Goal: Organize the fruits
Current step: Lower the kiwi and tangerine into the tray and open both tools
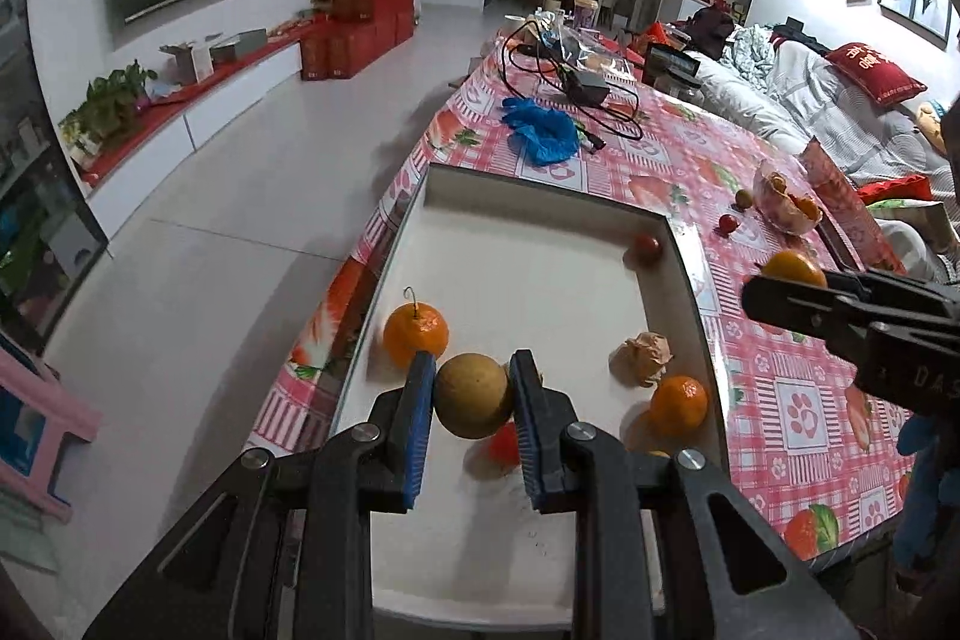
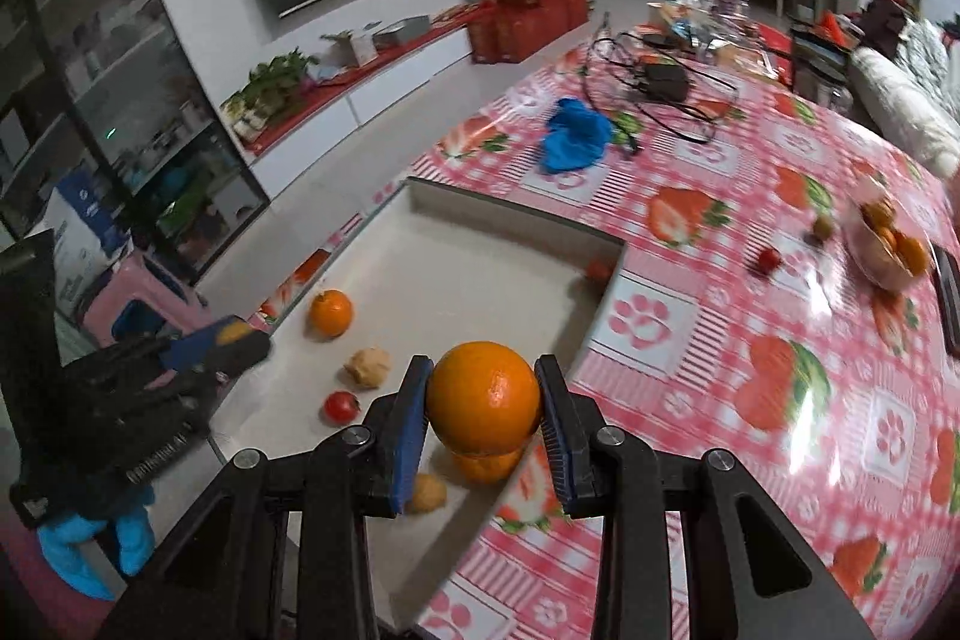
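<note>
My left gripper (image 1: pixel 473 394) is shut on a round yellow-brown fruit (image 1: pixel 474 396) and holds it above the white tray (image 1: pixel 540 202). My right gripper (image 2: pixel 483 403) is shut on an orange (image 2: pixel 483 396) above the tray's right rim; it also shows in the left wrist view (image 1: pixel 792 269). In the tray lie an orange with a stem (image 1: pixel 416 334), a second orange (image 1: pixel 678 404), a crumpled brown fruit (image 1: pixel 641 358), a red tomato (image 1: pixel 503 443) under my left gripper and a small red fruit (image 1: pixel 647 247) in the far right corner.
The tray sits on a table with a pink strawberry cloth (image 1: pixel 798 400). On the cloth are a bowl of peeled orange pieces (image 1: pixel 787 202), two small fruits (image 1: pixel 728 224), a blue glove (image 1: pixel 543 130) and a black charger with cables (image 1: pixel 585 88). A sofa stands to the right.
</note>
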